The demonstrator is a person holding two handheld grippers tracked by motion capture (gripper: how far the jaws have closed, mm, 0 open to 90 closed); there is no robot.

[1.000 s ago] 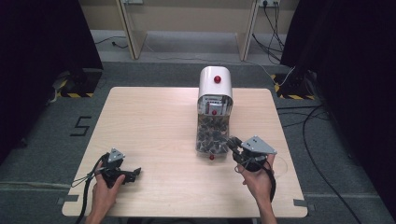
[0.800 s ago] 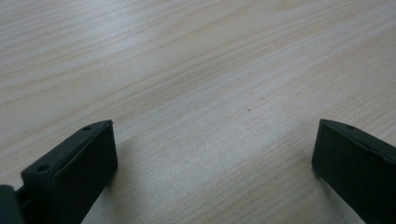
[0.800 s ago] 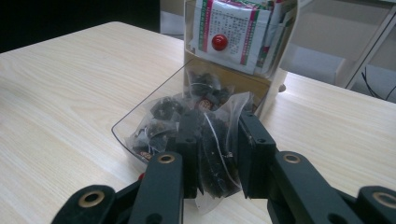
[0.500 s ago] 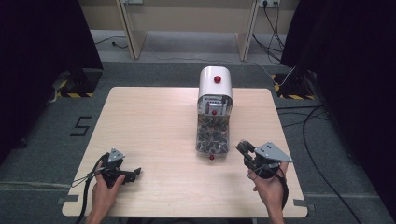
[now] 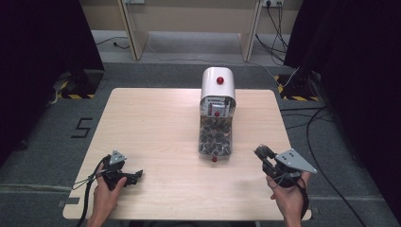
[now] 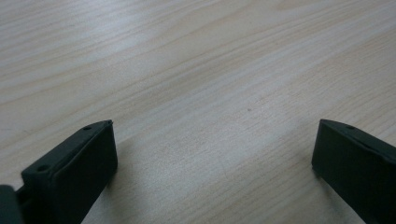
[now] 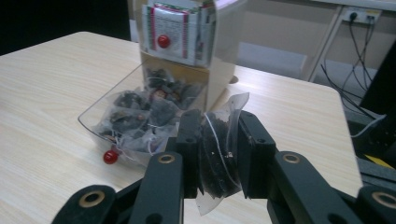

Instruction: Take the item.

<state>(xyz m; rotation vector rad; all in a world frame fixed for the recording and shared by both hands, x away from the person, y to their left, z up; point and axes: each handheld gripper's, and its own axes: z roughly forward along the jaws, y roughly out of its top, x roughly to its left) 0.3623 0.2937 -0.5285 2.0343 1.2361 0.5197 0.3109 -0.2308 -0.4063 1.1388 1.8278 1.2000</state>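
Note:
A white dispenser (image 5: 217, 85) stands at the middle of the table, and its clear drawer (image 5: 215, 139) is pulled out toward me, full of dark tea bags (image 7: 140, 114). A red knob (image 7: 110, 156) marks the drawer's front. My right gripper (image 7: 219, 120) is shut on one clear tea bag (image 7: 218, 156) of dark leaves, held upright between the pads. In the high view the right gripper (image 5: 261, 152) is to the right of the drawer, near the table's front right corner. My left gripper (image 5: 136, 175) rests low at the front left, and its jaws (image 6: 215, 154) stand open over bare wood.
The light wooden table (image 5: 156, 127) has free room on its left half and behind the dispenser. Cables (image 5: 326, 123) run over the dark floor to the right, and wooden furniture legs (image 5: 130, 28) stand beyond the far edge.
My right gripper has drawn away from the drawer's front, to the right and toward the table's near edge, with the tea bag in it. The left gripper has stayed put.

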